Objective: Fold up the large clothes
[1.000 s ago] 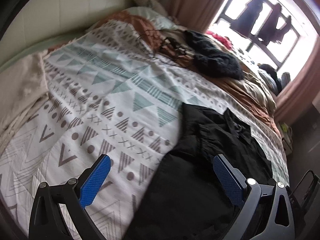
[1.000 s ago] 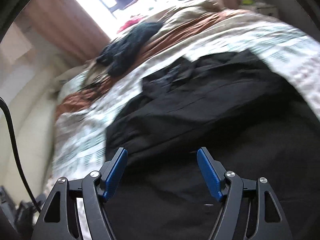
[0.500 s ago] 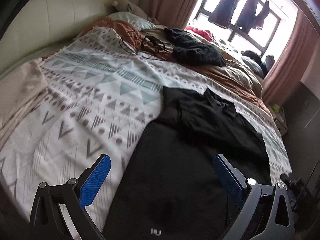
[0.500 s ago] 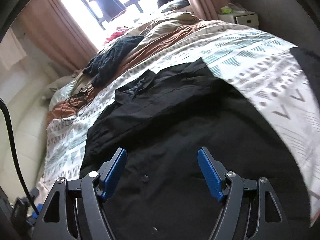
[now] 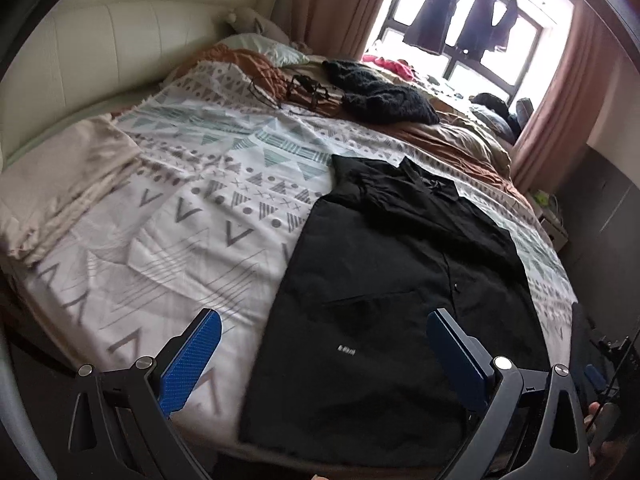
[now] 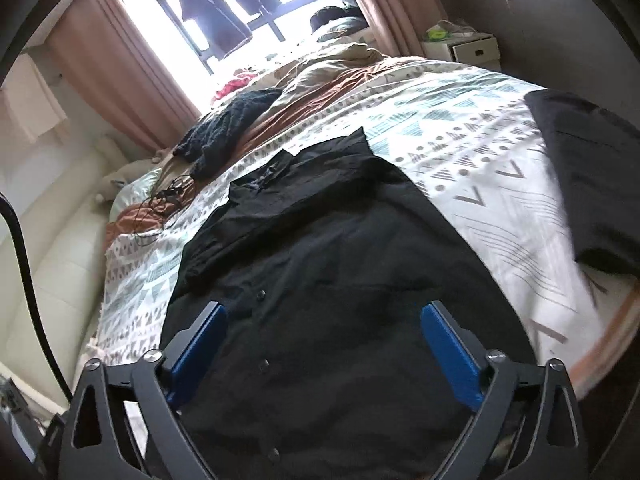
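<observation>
A black shirt (image 5: 404, 280) lies spread flat on a bed (image 5: 168, 216) covered by a white blanket with grey and teal geometric patterns. The left tongs (image 5: 320, 352) hang wide apart above the shirt's near hem, holding nothing. Farther back, a dark knitted garment (image 5: 380, 94) rests near a bright window (image 5: 472, 36) framed by pink curtains.

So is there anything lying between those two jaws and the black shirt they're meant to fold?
Nothing visible. The black shirt lies spread on the patterned bedspread, directly ahead of both the left gripper and the right gripper, whose jaws stand open. The knitted dark garment lies well beyond it.
</observation>
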Demonstrator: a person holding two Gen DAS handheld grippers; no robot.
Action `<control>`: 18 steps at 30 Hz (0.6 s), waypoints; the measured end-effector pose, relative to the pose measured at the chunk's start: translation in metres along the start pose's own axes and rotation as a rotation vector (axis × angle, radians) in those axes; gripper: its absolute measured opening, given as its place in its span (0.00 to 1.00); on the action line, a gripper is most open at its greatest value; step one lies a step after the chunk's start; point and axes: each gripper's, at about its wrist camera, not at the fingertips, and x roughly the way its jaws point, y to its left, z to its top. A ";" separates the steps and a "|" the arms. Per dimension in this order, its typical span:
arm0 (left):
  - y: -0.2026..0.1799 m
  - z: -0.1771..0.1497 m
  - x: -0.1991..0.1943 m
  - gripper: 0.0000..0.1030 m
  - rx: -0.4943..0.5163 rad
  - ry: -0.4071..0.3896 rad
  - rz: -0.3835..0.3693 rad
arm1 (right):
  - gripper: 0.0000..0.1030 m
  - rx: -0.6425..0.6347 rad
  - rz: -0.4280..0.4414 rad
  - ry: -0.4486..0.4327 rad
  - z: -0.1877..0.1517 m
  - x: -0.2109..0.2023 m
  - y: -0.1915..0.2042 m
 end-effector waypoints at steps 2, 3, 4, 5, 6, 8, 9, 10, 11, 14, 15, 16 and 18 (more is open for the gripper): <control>0.002 -0.006 -0.010 1.00 0.023 -0.002 -0.001 | 0.96 0.012 0.013 -0.007 -0.007 -0.011 -0.009; 0.003 -0.008 -0.014 1.00 0.032 -0.003 -0.001 | 0.96 0.016 0.024 -0.008 -0.010 -0.015 -0.014; 0.005 -0.010 -0.018 1.00 0.039 -0.003 -0.002 | 0.96 0.019 0.036 -0.010 -0.013 -0.020 -0.018; 0.006 -0.014 -0.024 1.00 0.046 -0.004 -0.002 | 0.96 0.019 0.046 -0.009 -0.017 -0.025 -0.025; 0.008 -0.016 -0.027 0.99 0.049 -0.003 -0.005 | 0.96 0.016 0.041 -0.008 -0.020 -0.029 -0.030; 0.014 -0.022 -0.035 0.99 0.057 0.006 -0.010 | 0.96 0.007 0.022 -0.001 -0.026 -0.035 -0.040; 0.016 -0.024 -0.037 0.99 0.061 0.009 -0.011 | 0.96 0.002 0.014 0.002 -0.030 -0.039 -0.046; 0.018 -0.027 -0.040 0.99 0.068 0.011 -0.012 | 0.96 -0.002 0.009 0.004 -0.033 -0.043 -0.051; 0.020 -0.029 -0.042 0.99 0.077 0.014 -0.010 | 0.96 -0.008 0.001 0.006 -0.036 -0.047 -0.056; 0.031 -0.038 -0.050 0.99 0.100 0.015 0.003 | 0.96 -0.032 -0.027 0.008 -0.044 -0.058 -0.071; 0.034 -0.041 -0.052 0.99 0.101 0.013 0.006 | 0.96 -0.032 -0.030 0.008 -0.045 -0.061 -0.075; 0.040 -0.044 -0.055 0.99 0.096 0.008 0.014 | 0.96 -0.031 -0.032 0.008 -0.048 -0.065 -0.082; 0.050 -0.047 -0.058 0.99 0.077 0.001 0.025 | 0.96 -0.029 -0.033 0.007 -0.052 -0.072 -0.091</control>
